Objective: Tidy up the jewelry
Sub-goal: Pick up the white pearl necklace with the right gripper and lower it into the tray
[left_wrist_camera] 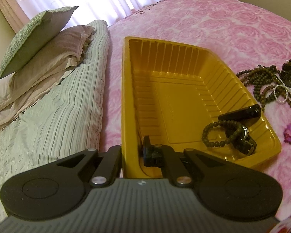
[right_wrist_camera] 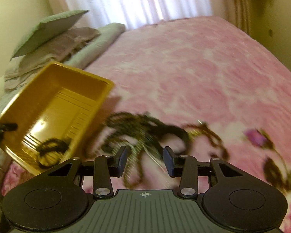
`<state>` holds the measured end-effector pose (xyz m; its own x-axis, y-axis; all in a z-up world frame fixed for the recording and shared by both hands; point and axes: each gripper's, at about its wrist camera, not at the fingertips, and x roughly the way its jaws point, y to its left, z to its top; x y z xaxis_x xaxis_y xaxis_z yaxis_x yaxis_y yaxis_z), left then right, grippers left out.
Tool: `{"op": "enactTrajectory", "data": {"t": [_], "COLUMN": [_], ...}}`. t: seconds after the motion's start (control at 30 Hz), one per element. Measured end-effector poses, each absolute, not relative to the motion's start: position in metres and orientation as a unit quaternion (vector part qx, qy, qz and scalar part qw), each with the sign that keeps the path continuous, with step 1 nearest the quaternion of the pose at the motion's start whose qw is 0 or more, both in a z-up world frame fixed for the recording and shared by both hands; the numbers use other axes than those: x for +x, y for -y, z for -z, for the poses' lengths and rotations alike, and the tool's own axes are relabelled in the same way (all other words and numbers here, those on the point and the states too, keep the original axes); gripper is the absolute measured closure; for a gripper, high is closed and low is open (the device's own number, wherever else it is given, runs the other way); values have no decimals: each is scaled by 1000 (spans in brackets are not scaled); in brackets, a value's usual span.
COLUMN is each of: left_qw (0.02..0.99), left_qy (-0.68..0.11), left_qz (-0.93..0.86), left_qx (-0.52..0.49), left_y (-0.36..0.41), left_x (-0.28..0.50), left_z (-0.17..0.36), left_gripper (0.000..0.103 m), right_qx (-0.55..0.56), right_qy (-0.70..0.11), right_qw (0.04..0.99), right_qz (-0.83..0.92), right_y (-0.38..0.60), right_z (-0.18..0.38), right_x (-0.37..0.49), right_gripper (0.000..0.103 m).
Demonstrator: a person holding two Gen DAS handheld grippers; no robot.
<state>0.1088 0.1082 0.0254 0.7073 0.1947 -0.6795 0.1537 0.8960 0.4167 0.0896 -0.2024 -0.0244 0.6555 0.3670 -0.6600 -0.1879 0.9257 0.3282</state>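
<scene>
Jewelry pile [left_wrist_camera: 271,83]: your biggest job left; brown bead strands, a white pearl strand and a dark wristwatch lie tangled on the pink bedspread [left_wrist_camera: 213,25], just beside the tray's right wall.
Yellow tray [left_wrist_camera: 130,101]: your collecting bin, resting on the bedspread next to the striped bedding [left_wrist_camera: 64,106]; most of its floor is bare.
Tray contents: you have a brown bead bracelet [left_wrist_camera: 219,134], a black oblong piece and a black-and-silver item, possibly a watch, gathered in the near right corner. I judge the task roughly a third done.
Left gripper [left_wrist_camera: 132,155]: you have it clamped shut on the tray's near left wall, one finger outside and one inside, steadying it.
Right gripper [right_wrist_camera: 145,159]: your jaws stand partly apart with nothing pressed between the blue pads [right_wrist_camera: 169,160]; they hang just above the pile, strands showing through the gap. That view is heavily blurred, so you cannot tell which strand lies nearest.
Next, as a judgement: you should lower onto one strand, close, and carry it over the tray's right wall.
</scene>
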Motion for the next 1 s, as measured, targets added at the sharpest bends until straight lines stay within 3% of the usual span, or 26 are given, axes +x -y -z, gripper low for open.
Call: {"op": "enactTrajectory", "data": {"t": [0.27,0.4,0.63,0.7,1.0], "left_qw": [895,895,894,894,895], "left_qy": [-382,-383,-383,-384,-383], "left_qz": [-13,-13,-13,-13,-13], "left_qx": [229,229,230,230,229], "left_y": [-107,-106,-107,-107,-108], "left_x": [109,109,109,109,109], "left_z": [-26,-26,-26,-25,-25], "left_gripper": [99,99,99,99,99], "right_qx": [73,48,16,20,27], "right_qy": [-377,-371,-390,-393,-349], "right_qw": [904,905,899,897,913], "right_qz": [-186,-202,-200,-200,-208], "right_y": [189,172,152,153,168], "right_z": [35,39,53,52,0], "right_x": [70,76,96,98,93], "right_gripper": [64,80,85,101,101]}}
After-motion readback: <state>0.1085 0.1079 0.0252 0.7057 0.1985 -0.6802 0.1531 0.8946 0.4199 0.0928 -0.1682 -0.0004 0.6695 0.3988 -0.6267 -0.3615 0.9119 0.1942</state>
